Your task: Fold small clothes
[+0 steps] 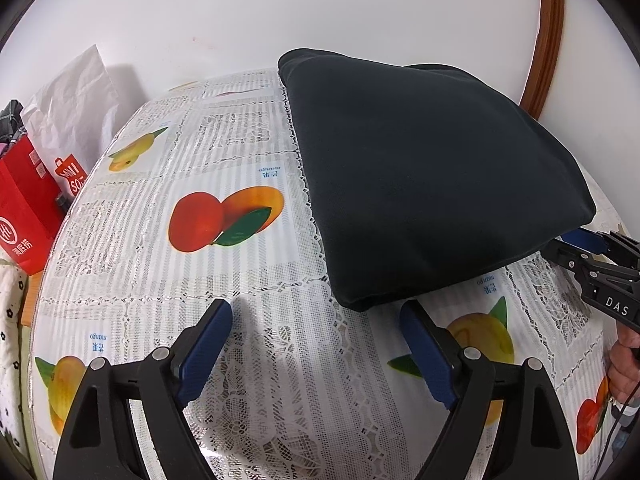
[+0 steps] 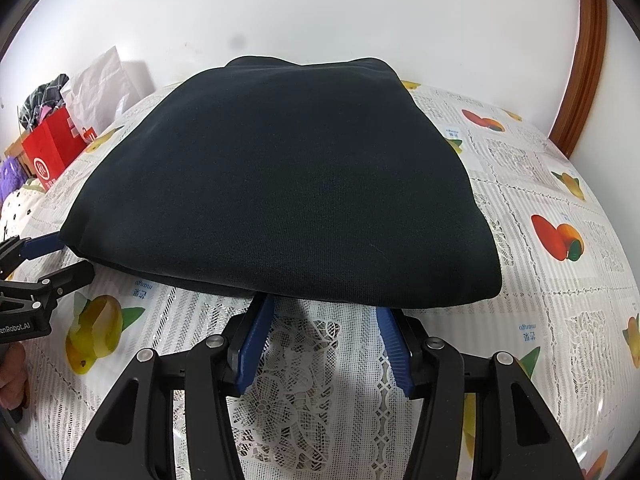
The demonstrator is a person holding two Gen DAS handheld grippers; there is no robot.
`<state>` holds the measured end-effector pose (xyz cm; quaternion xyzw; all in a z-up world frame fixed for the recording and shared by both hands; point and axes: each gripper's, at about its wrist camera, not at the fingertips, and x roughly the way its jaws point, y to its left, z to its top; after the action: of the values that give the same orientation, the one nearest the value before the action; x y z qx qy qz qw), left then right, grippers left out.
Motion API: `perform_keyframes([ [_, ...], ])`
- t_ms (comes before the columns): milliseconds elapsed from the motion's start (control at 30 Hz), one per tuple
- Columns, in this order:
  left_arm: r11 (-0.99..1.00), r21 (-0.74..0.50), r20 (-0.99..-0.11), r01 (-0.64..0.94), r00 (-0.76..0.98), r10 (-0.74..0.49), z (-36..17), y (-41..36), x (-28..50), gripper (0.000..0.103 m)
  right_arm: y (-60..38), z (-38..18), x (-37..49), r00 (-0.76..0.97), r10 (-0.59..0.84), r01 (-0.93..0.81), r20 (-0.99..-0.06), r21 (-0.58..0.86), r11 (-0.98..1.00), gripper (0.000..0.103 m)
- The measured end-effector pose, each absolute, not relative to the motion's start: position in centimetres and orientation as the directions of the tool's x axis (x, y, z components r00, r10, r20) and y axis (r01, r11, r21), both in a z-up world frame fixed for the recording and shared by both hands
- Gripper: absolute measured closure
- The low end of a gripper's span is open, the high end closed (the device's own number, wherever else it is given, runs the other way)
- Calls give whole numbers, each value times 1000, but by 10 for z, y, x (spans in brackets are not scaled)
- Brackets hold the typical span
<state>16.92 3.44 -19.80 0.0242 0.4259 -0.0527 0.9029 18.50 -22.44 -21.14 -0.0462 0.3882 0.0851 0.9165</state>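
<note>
A dark folded garment lies on the table, a thick flat stack with rounded corners. My left gripper stands open wide just in front of its near left corner, with bare tablecloth between the blue pads. My right gripper is at the middle of the garment's near edge. Its jaws stand apart and the fingertips reach under the overhanging fold, so their ends are hidden. No cloth is pinched between the pads. The right gripper also shows at the garment's right corner, and the left gripper at its left corner.
The table wears a lace-patterned plastic cloth printed with fruit. Off its left edge stand a red paper bag and a white bag. A white wall and a wooden frame lie behind. A person's hand holds the right gripper.
</note>
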Motion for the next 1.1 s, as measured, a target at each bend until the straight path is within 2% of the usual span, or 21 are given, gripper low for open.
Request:
perform_keyframes([
  [433,992,8,-771,123,632,-72,-199,31,156,18,-236,-211,172,694,49,-101,-718,-30,994,48],
  [600,993,-45,-777,111,621,-105,-196,34,135,18,-242,-210,147,667,56,-79,-742,5,997,47],
  [700,992,-77,-774,103,621,-124,-183,36,127,19,-243,-193,130,682,33,-53,-730,-4,999,47],
  [833,993,-59,-736,98,668,-110,-150,33,110,18,-242,-154,106,731,22,-33,-682,-3,999,47],
  [900,995,-47,-716,90,692,-96,-129,29,98,18,-243,-136,96,746,27,-27,-665,10,1000,43],
  [1033,996,-33,-691,83,719,-82,-101,23,78,15,-242,-102,71,784,26,-25,-620,11,1000,29],
  [1100,997,-22,-674,77,736,-72,-92,21,67,12,-238,-91,57,796,11,-22,-606,-12,1000,26],
])
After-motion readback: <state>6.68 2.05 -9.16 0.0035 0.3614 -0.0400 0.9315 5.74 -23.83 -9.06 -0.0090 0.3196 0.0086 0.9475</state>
